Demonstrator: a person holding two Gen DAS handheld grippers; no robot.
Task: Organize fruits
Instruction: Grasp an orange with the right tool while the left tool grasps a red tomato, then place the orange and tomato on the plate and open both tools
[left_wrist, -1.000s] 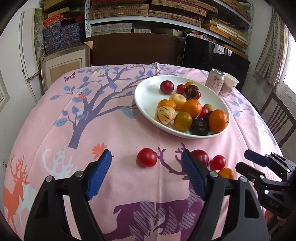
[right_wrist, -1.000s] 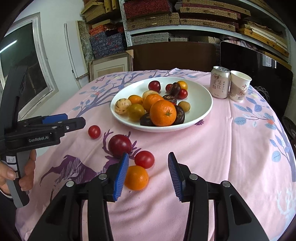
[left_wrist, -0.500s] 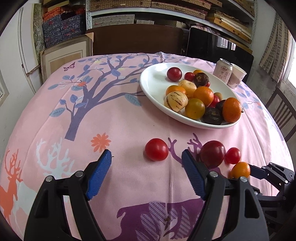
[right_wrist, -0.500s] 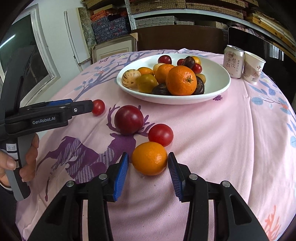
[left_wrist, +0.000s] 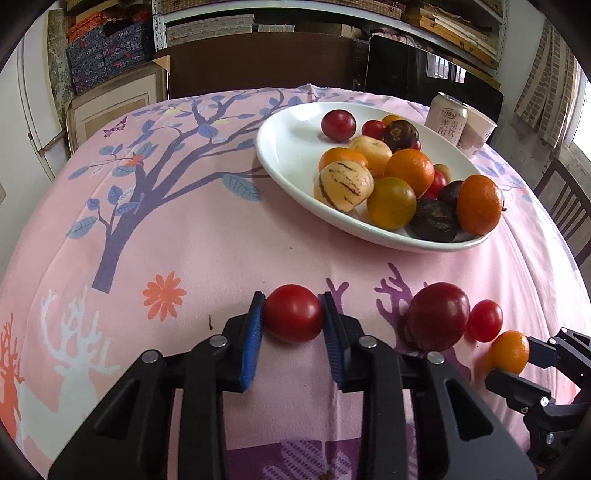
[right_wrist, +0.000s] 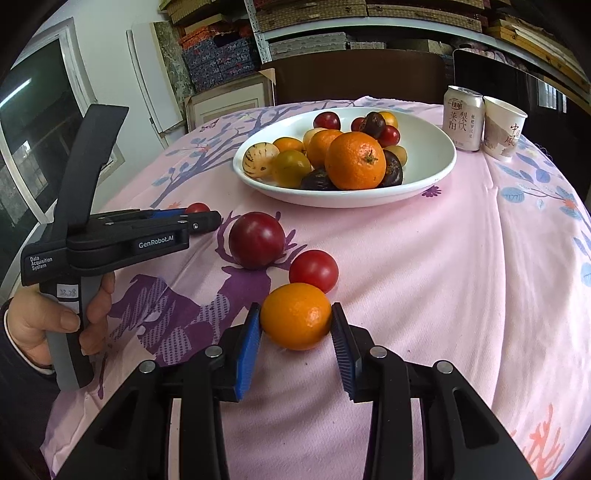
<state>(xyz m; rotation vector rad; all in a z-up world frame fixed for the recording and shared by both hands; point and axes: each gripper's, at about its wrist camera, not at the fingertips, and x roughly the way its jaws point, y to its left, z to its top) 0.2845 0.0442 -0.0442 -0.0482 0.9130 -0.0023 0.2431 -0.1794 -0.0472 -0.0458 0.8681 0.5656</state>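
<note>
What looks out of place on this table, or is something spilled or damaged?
Nothing is spilled or damaged. Only four fruits lie loose on the pink cloth, outside the white plate: a red tomato in the left claw, an orange in the right claw, a dark red plum and a small tomato.

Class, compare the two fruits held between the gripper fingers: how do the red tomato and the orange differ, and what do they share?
The red tomato is glossy red and smooth; the orange is matte orange and finely dimpled. The tomato sits in the left gripper, alone; the orange sits in the right gripper, beside another tomato. Both are round, gripped, and resting on the pink tablecloth.
</note>
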